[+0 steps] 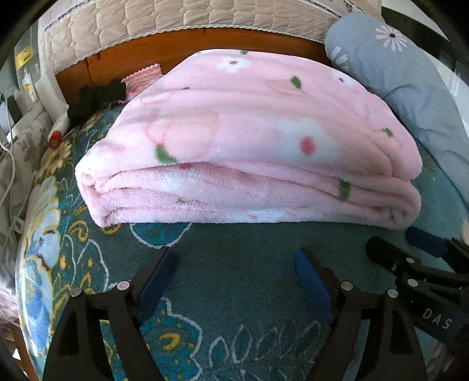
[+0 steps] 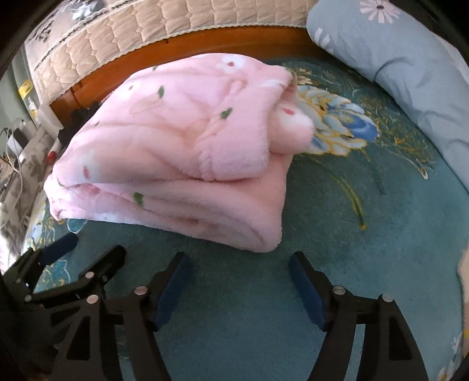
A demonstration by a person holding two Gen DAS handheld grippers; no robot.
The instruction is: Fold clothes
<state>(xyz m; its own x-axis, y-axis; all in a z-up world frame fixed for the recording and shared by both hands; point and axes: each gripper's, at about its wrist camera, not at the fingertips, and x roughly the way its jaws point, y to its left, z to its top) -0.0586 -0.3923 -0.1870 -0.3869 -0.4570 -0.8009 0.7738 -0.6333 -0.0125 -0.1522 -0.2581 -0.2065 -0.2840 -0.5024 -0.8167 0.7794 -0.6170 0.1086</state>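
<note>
Both grippers are hanging over the bed (image 1: 249, 249), tilted downward toward its teal flowered cover, side by side and close together. The left gripper (image 1: 234, 263) is pointing at the near folded edge of the blanket (image 1: 249, 132), its two blue-padded fingers (image 1: 310, 281) standing wide apart with only bare cover between them. The right gripper (image 2: 237, 272) is sitting just to its right, aimed at the blanket's near right corner; its two fingers (image 2: 304, 287) are likewise spread wide and holding nothing. Neither gripper is touching the blanket; a strip of cover is showing between the fingertips and the cloth in both views. Each camera is catching the other gripper at the edge of its picture: the right one at the left wrist view's lower right, the left one at the right wrist view's lower left.

One pink fleece blanket with white flowers, red dots and green leaves is lying folded in several thick layers in the middle of the bed. Its top layer is sitting a little bunched at the far right corner. One grey-blue pillow (image 2: 410, 73) with daisy prints is lying along the right side, apart from the blanket. One wooden headboard (image 1: 140, 55) is running behind the blanket, with a quilted beige pad (image 1: 176, 20) above it. Some dark cloth (image 1: 93, 96) is lying at the far left by the headboard.
</note>
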